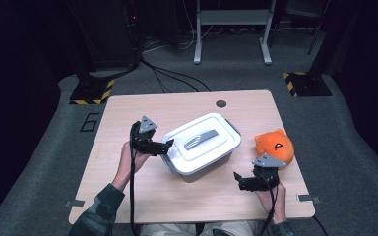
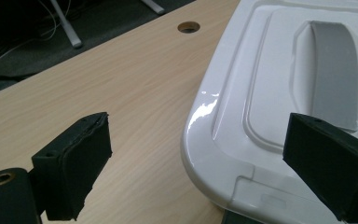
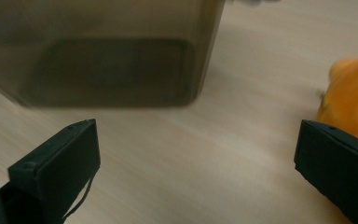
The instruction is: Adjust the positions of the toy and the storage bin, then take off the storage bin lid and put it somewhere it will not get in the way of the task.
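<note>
1. The step in hand looks like the moment just after the white lid (image 1: 203, 138) has been seated on the box (image 1: 204, 167) — the closed box stands mid-table, turned askew to the table's (image 1: 128, 196) edges, and both tools are free of it.
2. The left hand-held gripper (image 1: 166, 145) sits just beside the lid's left corner, jaws spread wide; in the left gripper view the lid's rim (image 2: 214, 154) lies between the pads without either pressing on it.
3. The right hand-held gripper (image 1: 240, 181) hovers low near the table's near edge, jaws fully apart and holding nothing — the box's dark wall (image 3: 102, 60) is ahead of it.
4. The orange plush toy (image 1: 274, 147) rests near the table's right edge, close by the right tool.
5. Next move, as I judge it: either press the lid's rim down to latch it, or draw both hands clear.
</note>
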Tool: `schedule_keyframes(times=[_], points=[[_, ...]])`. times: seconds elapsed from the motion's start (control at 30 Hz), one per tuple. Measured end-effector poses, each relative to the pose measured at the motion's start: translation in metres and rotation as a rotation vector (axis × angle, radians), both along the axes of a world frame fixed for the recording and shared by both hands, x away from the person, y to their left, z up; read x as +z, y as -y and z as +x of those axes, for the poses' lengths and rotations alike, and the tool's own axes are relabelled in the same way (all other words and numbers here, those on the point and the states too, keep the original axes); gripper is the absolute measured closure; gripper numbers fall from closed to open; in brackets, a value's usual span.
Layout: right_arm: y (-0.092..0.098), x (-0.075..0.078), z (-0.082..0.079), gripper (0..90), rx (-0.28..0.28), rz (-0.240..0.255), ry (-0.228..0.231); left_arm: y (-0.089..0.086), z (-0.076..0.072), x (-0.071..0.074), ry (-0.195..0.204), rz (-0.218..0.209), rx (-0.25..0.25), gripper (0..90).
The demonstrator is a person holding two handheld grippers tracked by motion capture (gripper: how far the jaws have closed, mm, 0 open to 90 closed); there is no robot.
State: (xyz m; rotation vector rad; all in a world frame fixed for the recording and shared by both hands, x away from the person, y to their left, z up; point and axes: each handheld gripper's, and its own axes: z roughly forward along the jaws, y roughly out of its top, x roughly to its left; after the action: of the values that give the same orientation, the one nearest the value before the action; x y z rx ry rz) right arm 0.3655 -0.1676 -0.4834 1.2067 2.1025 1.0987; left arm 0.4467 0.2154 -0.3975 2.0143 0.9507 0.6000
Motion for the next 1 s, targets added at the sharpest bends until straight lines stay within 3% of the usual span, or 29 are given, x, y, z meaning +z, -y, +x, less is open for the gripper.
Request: schedule_keyframes(times=[0.1,0.17,0.2,0.27,0.33,0.37,0.57,0.73,0.93,1.0], points=[[-0.001,-0.030,0.003,0.0,0.015,-0.005,-0.056,0.001,0.001,0.000,0.007,0.019,0.002,6.1],[-0.002,-0.044,0.007,0.0,0.025,-0.036,-0.097,0.002,0.002,0.001,0.012,0.041,-0.008,5.1],[-0.005,-0.045,0.009,0.0,0.017,-0.070,-0.116,0.003,0.002,0.001,0.014,0.050,-0.007,5.0],[-0.008,-0.043,0.011,0.0,0.024,-0.077,-0.098,0.007,0.002,0.003,-0.010,0.063,-0.019,5.9],[-0.009,-0.046,0.015,0.0,0.039,-0.107,-0.136,0.009,0.002,0.006,-0.014,0.058,-0.037,6.9],[-0.009,-0.046,0.018,0.0,0.043,-0.083,-0.157,0.010,0.002,0.007,-0.020,0.050,-0.045,6.6],[-0.008,-0.046,0.019,0.0,0.034,-0.083,-0.160,0.020,0.002,0.019,-0.031,0.030,-0.127,4.9],[-0.008,-0.046,0.019,0.0,0.032,-0.084,-0.157,0.033,0.002,0.028,-0.027,0.046,-0.173,5.7],[-0.007,-0.046,0.020,0.0,0.039,-0.088,-0.152,0.052,0.004,0.032,-0.014,0.104,-0.216,7.8],[-0.007,-0.046,0.020,0.0,0.039,-0.088,-0.151,0.059,0.005,0.032,-0.027,0.103,-0.219,8.7]])
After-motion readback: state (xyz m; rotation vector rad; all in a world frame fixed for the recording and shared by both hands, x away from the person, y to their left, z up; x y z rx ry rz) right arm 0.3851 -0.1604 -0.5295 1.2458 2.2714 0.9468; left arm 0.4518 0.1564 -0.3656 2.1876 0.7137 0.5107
